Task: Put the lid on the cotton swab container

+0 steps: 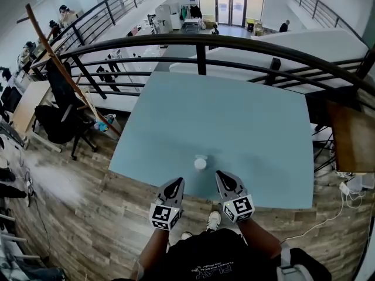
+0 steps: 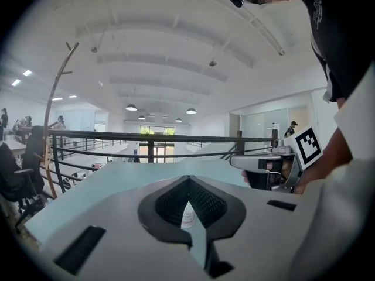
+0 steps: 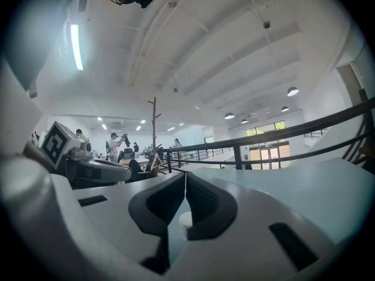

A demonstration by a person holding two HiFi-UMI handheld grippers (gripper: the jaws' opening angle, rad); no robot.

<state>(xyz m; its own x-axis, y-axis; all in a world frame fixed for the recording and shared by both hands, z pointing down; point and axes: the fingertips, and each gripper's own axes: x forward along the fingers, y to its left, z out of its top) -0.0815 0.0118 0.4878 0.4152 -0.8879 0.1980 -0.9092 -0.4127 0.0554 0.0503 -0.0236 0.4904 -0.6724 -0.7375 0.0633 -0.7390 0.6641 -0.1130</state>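
Note:
A small white round cotton swab container stands on the light blue table, near its front edge. A smaller pale piece lies just behind it; I cannot tell whether it is the lid. My left gripper hovers at the table's front edge, left of the container and nearer to me, shut and empty. My right gripper sits to the container's right, also shut with nothing held. In the left gripper view, the container shows through the gap below the closed tips. The right gripper view shows it the same way.
A dark metal railing curves along the table's far side, with a drop to a lower floor beyond. Wooden flooring lies under the table's front edge. A black office chair stands off the left side. Cables trail at the right.

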